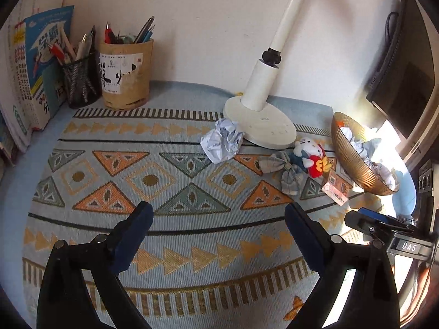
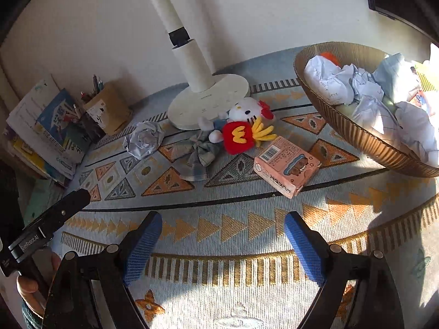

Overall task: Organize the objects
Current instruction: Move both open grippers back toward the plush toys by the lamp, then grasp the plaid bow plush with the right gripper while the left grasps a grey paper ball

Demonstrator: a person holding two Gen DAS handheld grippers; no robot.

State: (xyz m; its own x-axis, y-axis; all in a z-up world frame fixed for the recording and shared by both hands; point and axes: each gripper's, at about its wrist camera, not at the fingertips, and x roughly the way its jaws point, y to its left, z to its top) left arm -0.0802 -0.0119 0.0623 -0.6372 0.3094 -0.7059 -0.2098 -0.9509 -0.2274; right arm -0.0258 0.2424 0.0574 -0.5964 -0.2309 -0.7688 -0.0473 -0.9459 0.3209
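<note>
Both tongs are wide open and hold nothing. The pink box (image 2: pixel 286 164) lies flat on the mat (image 2: pixel 219 235), straight ahead of the right tongs (image 2: pixel 223 242) and near them. Its long side slants up to the right. The left tongs (image 1: pixel 218 237) are farther away. The right is the better 1 to grab it.

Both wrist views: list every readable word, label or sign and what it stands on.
"DAS": label on the right tongs body.
"GenRobot.AI": label on the left tongs body.
Yellow "M": red fries pack of the plush toy.
Pink box: barcode; lettering upside down, unreadable.
Books, paper-wrapped pen holder: Chinese characters, too blurred.
</note>
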